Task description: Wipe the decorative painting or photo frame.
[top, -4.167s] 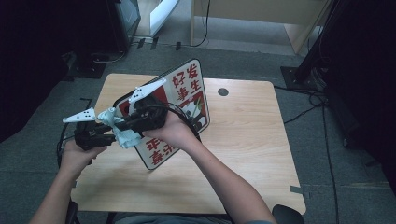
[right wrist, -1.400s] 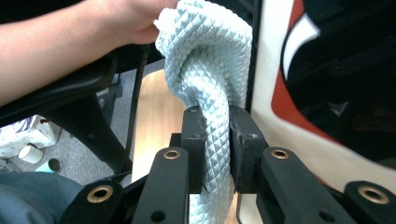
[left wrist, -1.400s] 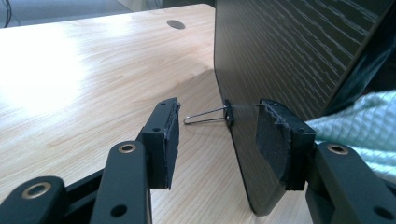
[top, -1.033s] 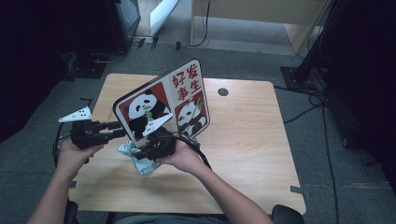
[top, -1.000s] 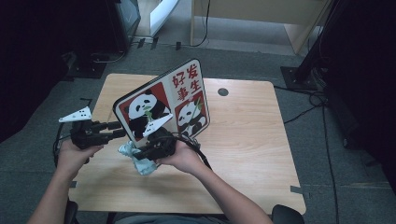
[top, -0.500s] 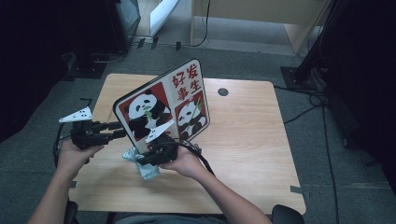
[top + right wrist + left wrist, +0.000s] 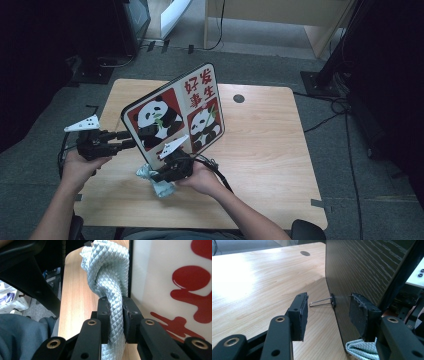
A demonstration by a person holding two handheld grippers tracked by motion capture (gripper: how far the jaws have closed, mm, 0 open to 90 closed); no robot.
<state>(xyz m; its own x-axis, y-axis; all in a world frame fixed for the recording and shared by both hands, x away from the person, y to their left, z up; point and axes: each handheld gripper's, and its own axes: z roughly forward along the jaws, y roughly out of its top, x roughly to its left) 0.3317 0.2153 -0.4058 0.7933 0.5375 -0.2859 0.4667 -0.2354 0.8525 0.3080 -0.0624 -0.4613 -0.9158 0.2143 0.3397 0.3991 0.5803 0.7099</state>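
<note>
Right gripper [image 7: 115, 312] is clamping its jaws on a bunched pale blue cloth [image 7: 110, 277], pressing it against the lower edge of the panda board [image 7: 175, 117], low over the worktop [image 7: 270, 150]. Left gripper [image 7: 328, 312] is straddling the board's edge beside a wire clip [image 7: 322, 302], jaws apart, one each side, not pinching.

The light wooden worktop [image 7: 270, 165] has rounded corners and a round dark cable hole [image 7: 238, 98] near its far edge. Around it lies grey carpeted floor [image 7: 370, 200], where black cables [image 7: 330, 107] trail to the right. Beyond the far edge stands a pale wooden cabinet [image 7: 280, 20].
</note>
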